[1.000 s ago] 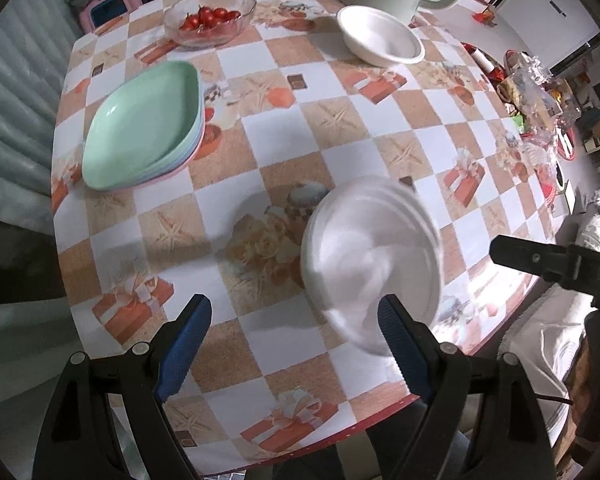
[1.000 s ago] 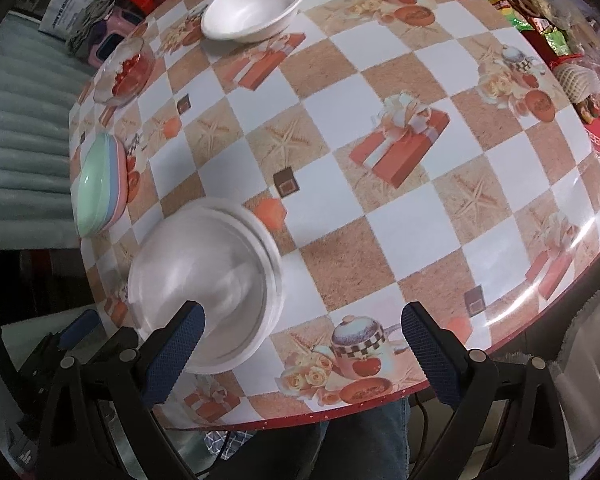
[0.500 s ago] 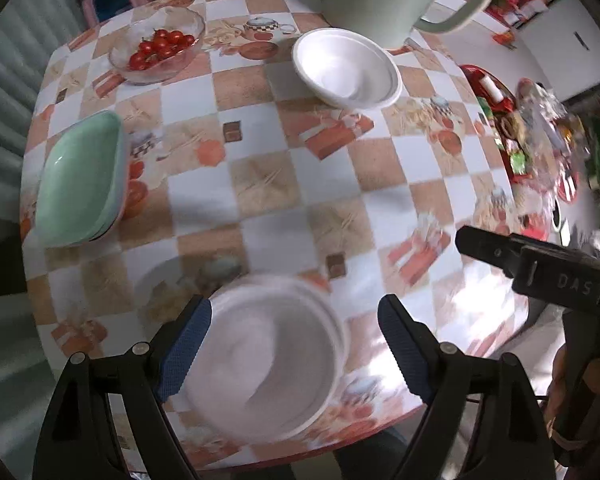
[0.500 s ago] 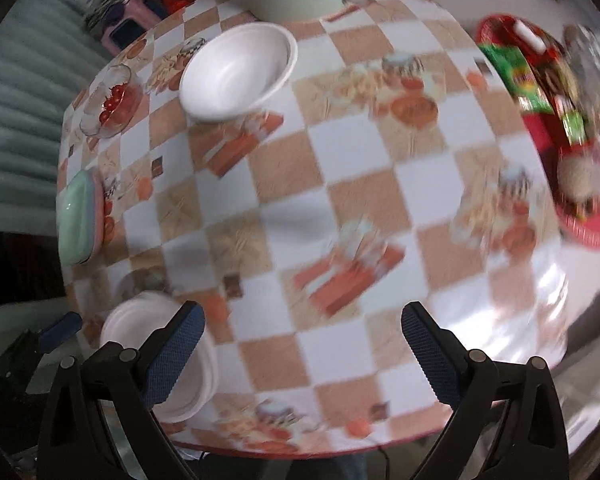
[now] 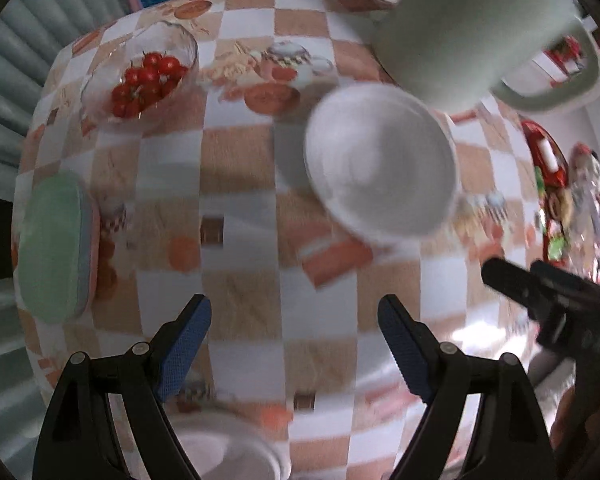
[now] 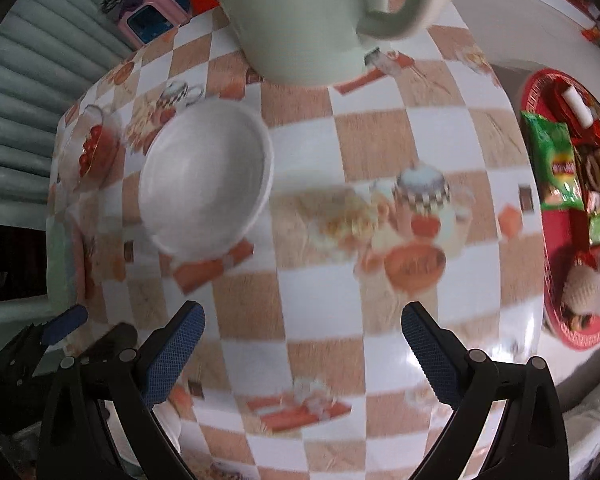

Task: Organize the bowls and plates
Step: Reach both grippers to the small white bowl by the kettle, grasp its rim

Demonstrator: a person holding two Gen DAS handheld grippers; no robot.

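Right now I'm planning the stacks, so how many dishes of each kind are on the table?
White bowls: 2, one mid-table, one at the near edge
Stack of pastel plates, green on top: 1; the number of plates in it is unclear
Glass bowl of cherry tomatoes: 1
Total: 4 items

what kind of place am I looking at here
Probably a home dining table: a checked tablecloth under a white bowl, a glass bowl of tomatoes, a big pale jug and a red snack tray.
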